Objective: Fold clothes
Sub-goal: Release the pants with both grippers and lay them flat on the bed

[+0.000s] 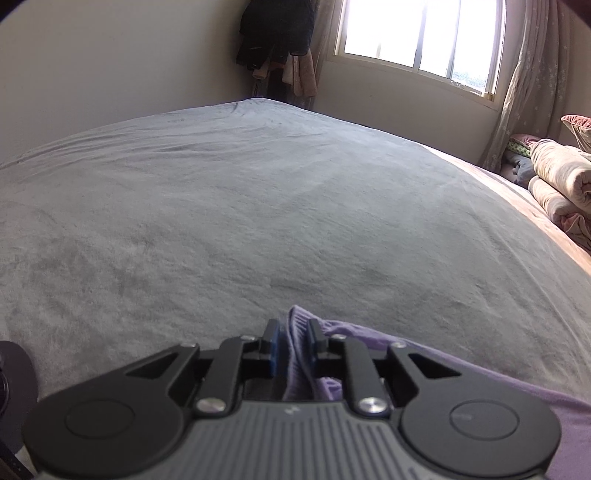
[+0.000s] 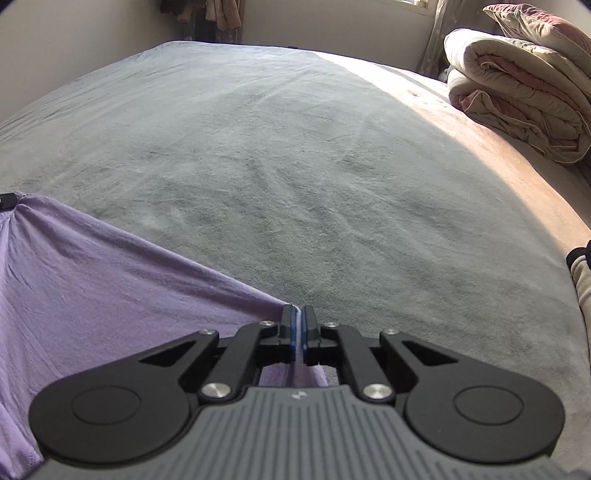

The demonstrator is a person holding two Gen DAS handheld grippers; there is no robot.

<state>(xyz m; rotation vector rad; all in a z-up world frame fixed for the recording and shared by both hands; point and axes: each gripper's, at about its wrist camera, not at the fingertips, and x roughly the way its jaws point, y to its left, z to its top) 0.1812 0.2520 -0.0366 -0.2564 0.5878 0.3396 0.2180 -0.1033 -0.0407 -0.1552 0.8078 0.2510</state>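
Both grippers, L (image 1: pixel 293 332) & R (image 2: pixel 297 325), clamp purple garment (image 2: pixel 92 280) over bed (image 2: pixel 295 166).

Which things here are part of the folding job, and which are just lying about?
In the job:
- purple garment
- left gripper, shut on a bunched edge
- right gripper, shut on a corner
- grey bed cover, the work surface

Lying about:
- rolled quilt
- pillow
- dark clothes hanging in the corner
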